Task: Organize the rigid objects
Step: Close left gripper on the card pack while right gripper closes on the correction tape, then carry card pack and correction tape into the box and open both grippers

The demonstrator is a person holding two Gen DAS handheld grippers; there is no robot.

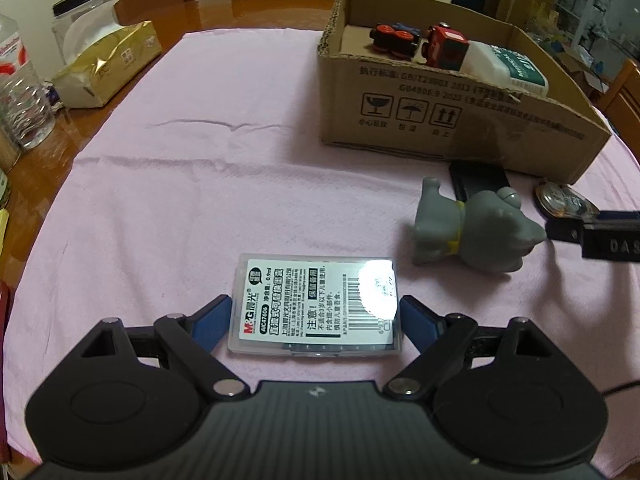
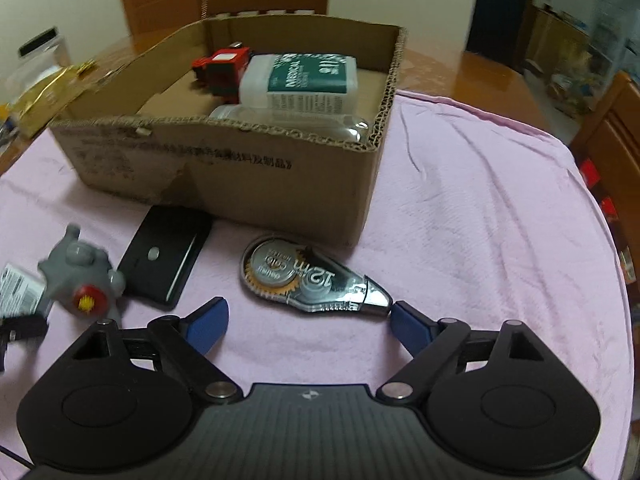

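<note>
A clear plastic refill case (image 1: 316, 308) with a white label lies flat on the pink cloth (image 1: 180, 200). My left gripper (image 1: 316, 314) has a blue pad against each of the case's short sides. In the right wrist view a clear correction-tape dispenser (image 2: 304, 272) lies just ahead of my right gripper (image 2: 310, 316), which is open. Its right pad (image 2: 408, 328) is at the dispenser's nose and its left pad stands apart from the body. A grey toy animal (image 1: 472, 228) (image 2: 80, 276) and a flat black case (image 2: 168, 256) lie between the two grippers.
An open cardboard box (image 1: 440, 128) (image 2: 240, 172) at the back holds toy trains (image 1: 400, 40) and a white bottle with a green label (image 2: 304, 80). A gold tissue pack (image 1: 108, 64), a clear bottle (image 1: 20, 100) and a jar (image 1: 80, 4) stand on the wooden table at left.
</note>
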